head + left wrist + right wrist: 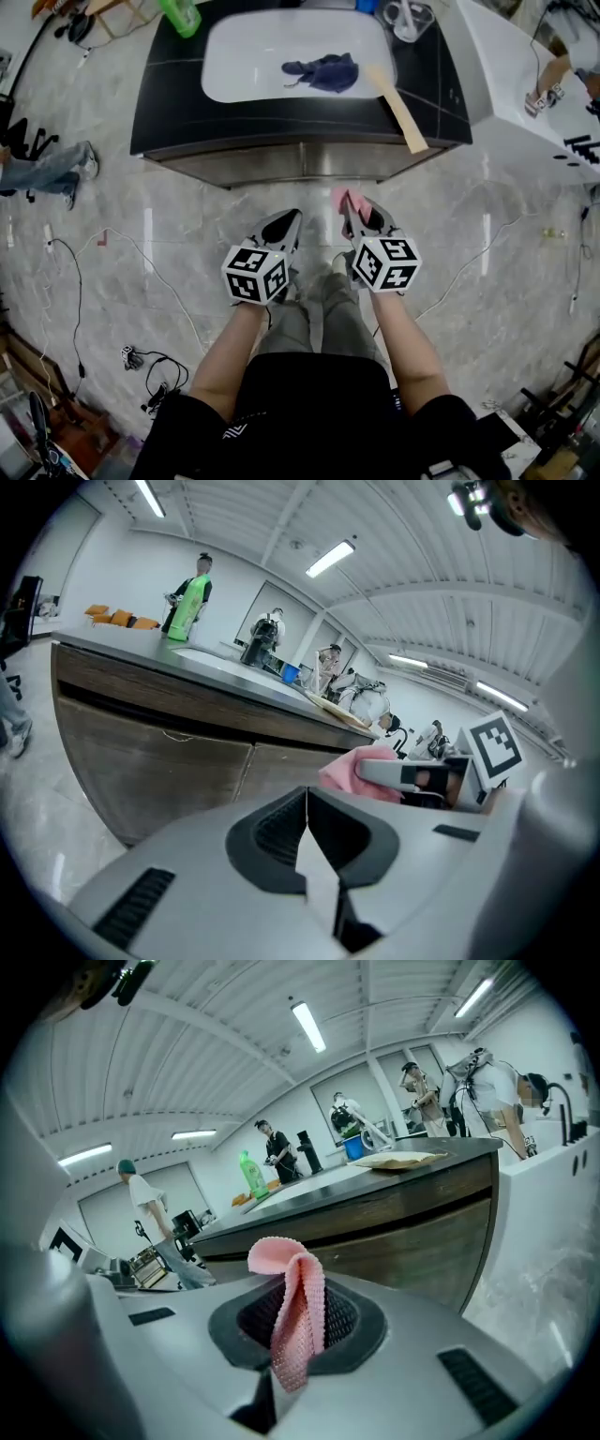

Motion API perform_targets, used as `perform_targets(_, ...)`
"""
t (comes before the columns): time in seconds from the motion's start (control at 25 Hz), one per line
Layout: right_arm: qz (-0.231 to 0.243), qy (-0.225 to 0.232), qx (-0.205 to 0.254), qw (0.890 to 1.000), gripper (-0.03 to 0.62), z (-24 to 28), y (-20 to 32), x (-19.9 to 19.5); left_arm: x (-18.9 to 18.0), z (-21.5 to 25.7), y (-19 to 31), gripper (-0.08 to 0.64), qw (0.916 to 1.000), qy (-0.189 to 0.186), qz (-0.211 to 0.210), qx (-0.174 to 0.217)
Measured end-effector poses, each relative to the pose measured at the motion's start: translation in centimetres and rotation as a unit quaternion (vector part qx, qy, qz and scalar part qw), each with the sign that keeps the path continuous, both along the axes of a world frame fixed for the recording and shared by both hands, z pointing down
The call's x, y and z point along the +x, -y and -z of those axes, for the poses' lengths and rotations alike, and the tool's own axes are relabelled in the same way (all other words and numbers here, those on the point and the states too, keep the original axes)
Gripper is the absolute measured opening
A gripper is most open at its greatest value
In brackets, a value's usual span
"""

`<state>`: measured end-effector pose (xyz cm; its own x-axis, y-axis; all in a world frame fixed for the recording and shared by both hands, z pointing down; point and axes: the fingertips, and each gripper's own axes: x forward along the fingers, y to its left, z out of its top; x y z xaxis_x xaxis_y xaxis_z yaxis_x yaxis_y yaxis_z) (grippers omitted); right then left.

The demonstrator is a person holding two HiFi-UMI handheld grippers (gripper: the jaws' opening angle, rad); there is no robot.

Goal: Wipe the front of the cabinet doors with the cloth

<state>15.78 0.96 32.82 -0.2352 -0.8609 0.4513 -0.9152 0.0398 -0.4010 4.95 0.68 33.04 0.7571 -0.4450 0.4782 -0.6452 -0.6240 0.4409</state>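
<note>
Right gripper's (352, 208) jaws pinched the pink knitted cloth (298, 1307); left gripper's (292, 219) jaws were closed, empty. Brown wooden cabinet doors (412, 1232) apparently awaited wiping.

Pale tiled floor (141, 216), stray cables (155, 361), white walls (122, 564), ribbed ceiling (234, 1063) with strip lights (307, 1026)

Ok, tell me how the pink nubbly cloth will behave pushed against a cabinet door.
Probably floppy: the pink nubbly cloth droops over itself above the shut right gripper. Likely light, as a narrow pinch holds it. Its bumpy weave should drag on the brown wooden cabinet door.
</note>
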Motion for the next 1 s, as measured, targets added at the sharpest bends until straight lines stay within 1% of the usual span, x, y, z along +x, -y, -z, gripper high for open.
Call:
perform_targets(0.28, -0.003, 0.031, -0.003, 1.000, 0.043, 2.4, -1.5, -1.8, -1.5, 2.0, -1.2, 0.012, 0.9998, 0.006, -0.017, 0.007)
perform_targets(0.48, 0.013, 0.018, -0.003, 1.000, 0.043, 4.4, -2.3, -2.9, -2.5, 3.6, -1.9, 0.012, 0.9998, 0.003, -0.017, 0.013)
perform_targets(0.8, 0.022, 0.019, 0.012, 1.000, 0.043, 6.8, -2.9, -5.0, -4.4, 5.8, -2.1, 0.011, 0.9996, -0.005, -0.009, 0.027)
perform_targets(1.0, 0.031, 0.018, 0.022, 0.999, 0.043, 8.2, -3.6, -6.5, -5.0, 6.8, -2.9, 0.011, 0.9993, -0.003, -0.014, 0.034)
